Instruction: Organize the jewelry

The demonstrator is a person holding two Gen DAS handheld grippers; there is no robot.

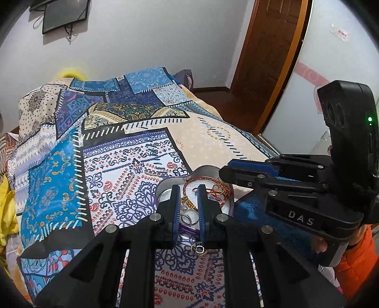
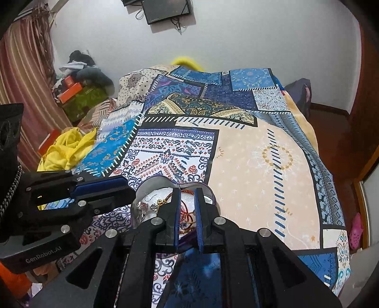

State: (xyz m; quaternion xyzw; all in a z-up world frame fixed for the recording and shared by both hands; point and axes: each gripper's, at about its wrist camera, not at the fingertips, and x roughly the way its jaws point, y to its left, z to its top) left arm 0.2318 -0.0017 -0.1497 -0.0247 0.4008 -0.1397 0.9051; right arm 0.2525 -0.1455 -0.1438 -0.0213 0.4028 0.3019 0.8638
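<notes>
A heart-shaped tin [image 1: 208, 171] sits on the bed [image 1: 132, 151], low and just right of centre in the left wrist view, on the patterned cover where the white paisley patch meets the cream one. Its inside is white. In it lie a tangle of red and gold chains [image 1: 216, 190] toward the right, and rings [image 1: 189, 216] toward the near edge. A small gold clasp piece [image 1: 198, 249] shows at the bottom between the finger bases, near the tin's near rim; whether it lies in or outside the tin I cannot tell.

The left gripper [image 1: 188, 193] hangs over the tin's near side, its jaws a narrow gap apart with nothing pinched between the blue pads; jewelry shows through the gap below them. The right gripper [image 1: 227, 169] reaches in from the right of that view, its tips over the tin's far right rim.

In the right wrist view the tin [image 2: 151, 183] is low centre, with earrings or charms [image 2: 144, 206] at its left and the red chains [image 2: 187, 216] seen through the gap of the right gripper [image 2: 187, 192]. Those jaws also stand slightly apart, clamped on nothing. The left gripper [image 2: 129, 186] comes in from the left edge, tips close to the tin's left rim.

A yellow cloth [image 2: 68, 149] lies left of the bed, and a dark screen [image 2: 165, 9] hangs on the wall at the top.
</notes>
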